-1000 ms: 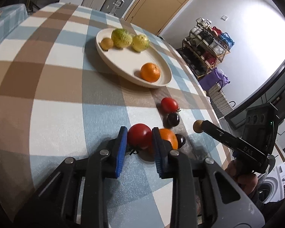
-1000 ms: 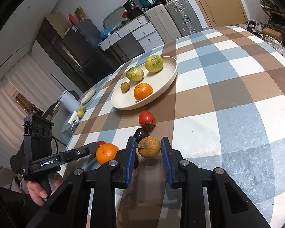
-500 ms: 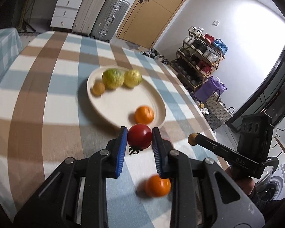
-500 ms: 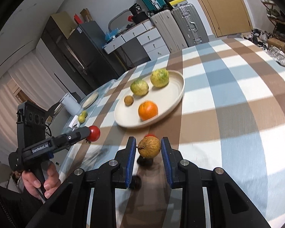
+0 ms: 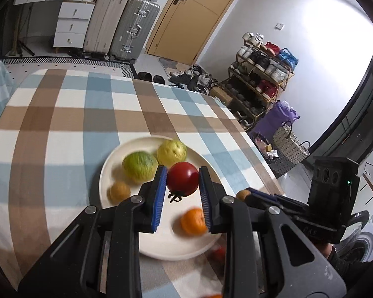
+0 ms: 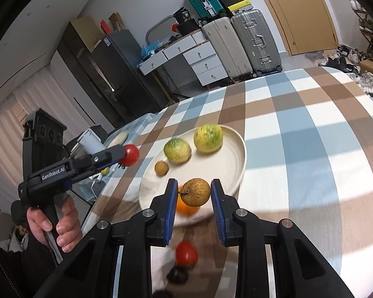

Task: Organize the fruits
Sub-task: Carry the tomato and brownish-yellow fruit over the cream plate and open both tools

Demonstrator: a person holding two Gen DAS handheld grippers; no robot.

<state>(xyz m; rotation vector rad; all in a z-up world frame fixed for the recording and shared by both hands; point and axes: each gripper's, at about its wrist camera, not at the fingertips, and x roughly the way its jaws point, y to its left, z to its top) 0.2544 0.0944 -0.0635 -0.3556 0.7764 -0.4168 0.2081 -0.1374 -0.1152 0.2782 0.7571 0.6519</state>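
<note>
My left gripper (image 5: 182, 185) is shut on a red tomato (image 5: 182, 178) and holds it in the air over the cream plate (image 5: 161, 245). My right gripper (image 6: 192, 195) is shut on a brown round fruit (image 6: 196, 192) above the plate's near rim (image 6: 241, 171). The plate holds two green-yellow fruits (image 5: 139, 166) (image 5: 172, 151), a small brown fruit (image 5: 118, 191) and an orange (image 5: 193, 221). In the right wrist view the left gripper (image 6: 126, 155) with its tomato hangs left of the plate.
Another red tomato (image 6: 186, 252) and dark plums (image 6: 176, 274) lie on the checked tablecloth (image 6: 298, 134) in front of the plate. Suitcases, drawers and a shoe rack stand beyond the table's far edge.
Both grippers have lifted their fruit off the cloth and moved forward and up toward the plate. The fruits left on the cloth have dropped below the grippers in view.
</note>
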